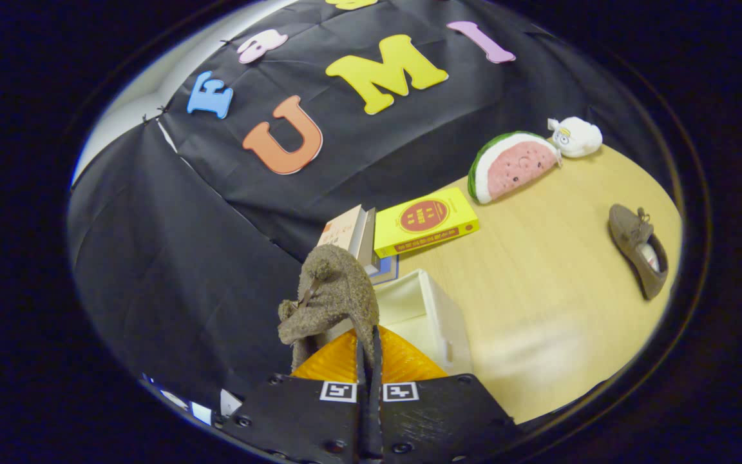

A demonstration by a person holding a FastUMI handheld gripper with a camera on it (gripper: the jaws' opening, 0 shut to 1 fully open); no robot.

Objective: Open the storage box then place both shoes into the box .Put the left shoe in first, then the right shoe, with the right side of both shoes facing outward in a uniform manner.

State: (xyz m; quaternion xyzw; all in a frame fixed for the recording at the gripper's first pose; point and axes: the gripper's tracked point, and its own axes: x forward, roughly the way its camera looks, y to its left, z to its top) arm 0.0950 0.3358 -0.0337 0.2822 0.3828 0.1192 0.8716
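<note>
Two fingers of the gripper [369, 361] pinching tight on a brown shoe [329, 299], dangling it just above the open white storage box [432, 316]. Second shoe [638, 258] lying well apart from the box on the wooden table [538, 309]. Yellow book [426, 221] sitting just beyond the box, watermelon plush [514, 166] farther behind.

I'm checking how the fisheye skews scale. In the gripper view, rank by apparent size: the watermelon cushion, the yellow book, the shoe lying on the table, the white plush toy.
1. yellow book and watermelon cushion: too alike to separate.
2. shoe on the table.
3. white plush toy, smallest, though it sits farthest away.
</note>
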